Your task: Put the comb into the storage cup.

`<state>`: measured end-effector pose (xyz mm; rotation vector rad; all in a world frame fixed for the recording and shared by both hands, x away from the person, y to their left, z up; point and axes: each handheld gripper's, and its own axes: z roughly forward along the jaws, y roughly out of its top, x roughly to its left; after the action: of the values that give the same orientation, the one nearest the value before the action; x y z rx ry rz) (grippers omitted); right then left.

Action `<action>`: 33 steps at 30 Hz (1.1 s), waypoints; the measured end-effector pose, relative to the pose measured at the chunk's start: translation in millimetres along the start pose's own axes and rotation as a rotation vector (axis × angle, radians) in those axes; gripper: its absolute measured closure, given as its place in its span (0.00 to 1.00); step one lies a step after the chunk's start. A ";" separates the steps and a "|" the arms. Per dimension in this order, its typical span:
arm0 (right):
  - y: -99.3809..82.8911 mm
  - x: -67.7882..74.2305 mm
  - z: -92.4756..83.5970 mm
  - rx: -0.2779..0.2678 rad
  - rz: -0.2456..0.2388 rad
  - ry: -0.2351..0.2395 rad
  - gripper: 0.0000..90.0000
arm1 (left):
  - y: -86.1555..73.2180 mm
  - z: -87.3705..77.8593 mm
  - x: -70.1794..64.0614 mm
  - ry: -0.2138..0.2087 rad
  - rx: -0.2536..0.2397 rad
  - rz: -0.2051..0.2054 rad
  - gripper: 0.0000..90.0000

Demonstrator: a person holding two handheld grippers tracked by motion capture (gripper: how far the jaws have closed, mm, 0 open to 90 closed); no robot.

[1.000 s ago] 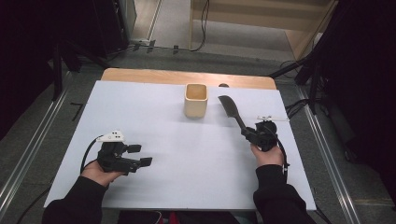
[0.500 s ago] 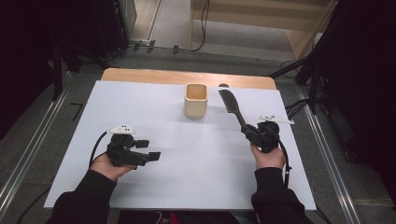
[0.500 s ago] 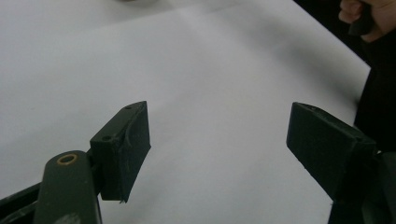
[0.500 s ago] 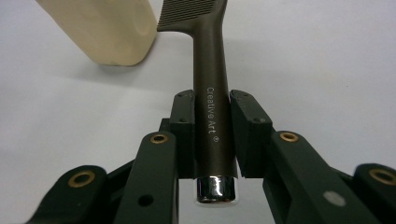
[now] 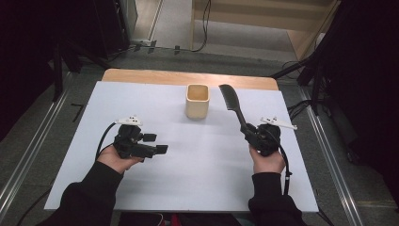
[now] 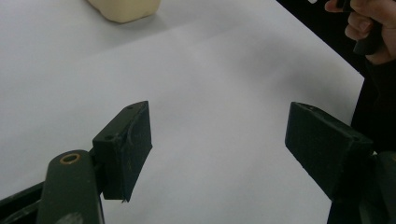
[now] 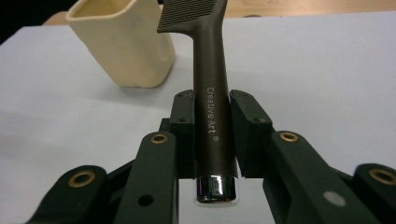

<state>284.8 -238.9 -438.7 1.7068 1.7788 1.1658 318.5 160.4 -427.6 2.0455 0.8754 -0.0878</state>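
The right gripper (image 5: pixel 250 133) is pinching the comb (image 5: pixel 232 104) by its handle; the jaws are pressing on both sides of the dark handle in the right gripper view, with the shiny end cap sticking out at the bottom. In the high view the comb is pointing up and a little left from the jaws, its teeth end lying just right of the cup (image 5: pixel 197 100) near the top middle of the frame; the comb and cup are near but apart. The left gripper (image 5: pixel 157 144) is sitting at the lower left with its jaws spread wide and holding nothing. I think the comb is going into the cup, so its long line needs to tip up over the cup's open top; the right hand is much nearer.
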 end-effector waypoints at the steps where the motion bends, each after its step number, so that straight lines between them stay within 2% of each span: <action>1: -0.2 1.0 -0.7 -0.006 -0.001 -0.002 0.78 | 1.6 0.7 -0.7 -0.003 -0.001 0.001 0.26; 7: -2.9 7.1 -4.2 -0.043 0.005 -0.011 0.78 | 10.5 4.8 -5.1 -0.003 -0.003 0.010 0.26; 9: -6.1 9.2 -5.6 -0.062 0.002 -0.025 0.78 | 14.0 6.3 -6.9 0.001 -0.002 0.019 0.26; 11: -10.1 10.0 -6.4 -0.075 0.018 -0.018 0.78 | 17.5 8.0 -8.4 -0.002 -0.003 0.020 0.26; 14: -15.3 13.3 -7.2 -0.088 0.005 -0.030 0.78 | 22.8 10.0 -11.2 -0.004 -0.005 0.027 0.26; 20: -24.8 19.9 -9.2 -0.129 0.020 -0.030 0.78 | 30.7 16.3 -16.0 -0.006 0.002 0.034 0.26; 28: -36.9 30.5 -7.5 -0.173 -0.012 -0.036 0.78 | 43.4 21.7 -20.8 -0.014 -0.002 0.032 0.26; 33: -40.6 35.3 -11.3 -0.197 -0.014 -0.047 0.78 | 49.1 23.5 -23.7 -0.014 -0.015 0.037 0.26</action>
<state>245.5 -204.3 -455.4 1.5910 1.5890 1.2402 336.8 112.0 -398.7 2.0440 0.8265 -0.0753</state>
